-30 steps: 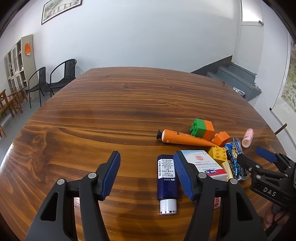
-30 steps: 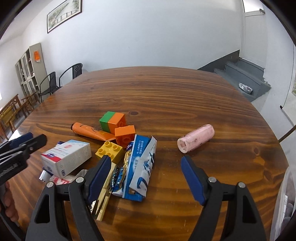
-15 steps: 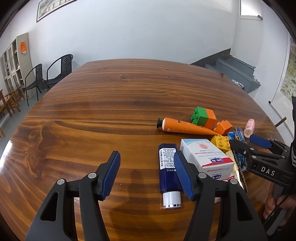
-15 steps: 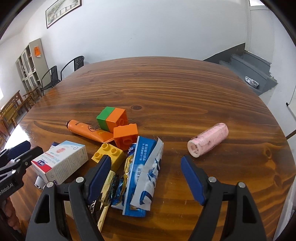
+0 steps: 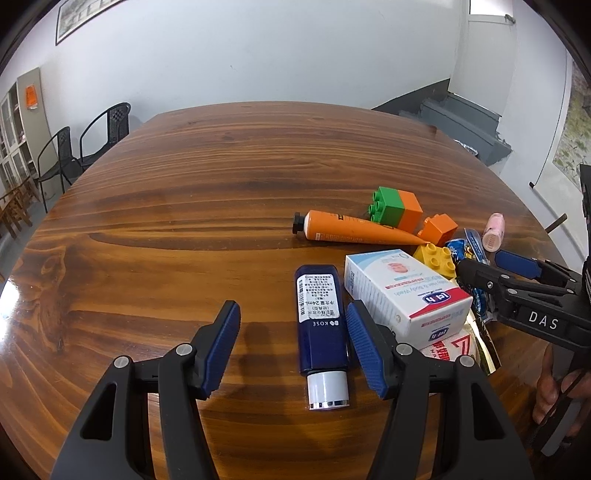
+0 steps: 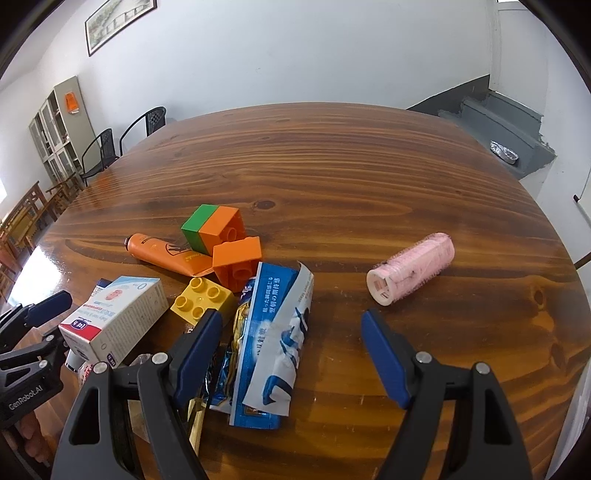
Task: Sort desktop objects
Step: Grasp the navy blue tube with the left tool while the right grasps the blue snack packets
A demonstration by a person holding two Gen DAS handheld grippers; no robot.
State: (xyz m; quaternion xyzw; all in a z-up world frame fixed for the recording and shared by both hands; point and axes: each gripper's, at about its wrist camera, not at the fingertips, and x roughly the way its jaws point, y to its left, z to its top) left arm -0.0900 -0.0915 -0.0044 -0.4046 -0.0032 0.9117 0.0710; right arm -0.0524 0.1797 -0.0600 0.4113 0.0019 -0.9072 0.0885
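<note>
clearly the navy tube lies lengthwise just inside the left gripper's right pad, cap toward the camera; both grippers' jaws gape, grasping nothing; right gripper farther.

Around you, pale white walls close the room. A framed picture hangs at eleven o'clock. At nine to ten o'clock stand a grey cabinet bearing an orange patch, two black mesh chairs and wooden chairs lower down. At two o'clock grey steps rise, a foil dish on them. Daylight glares at nine o'clock.
</note>
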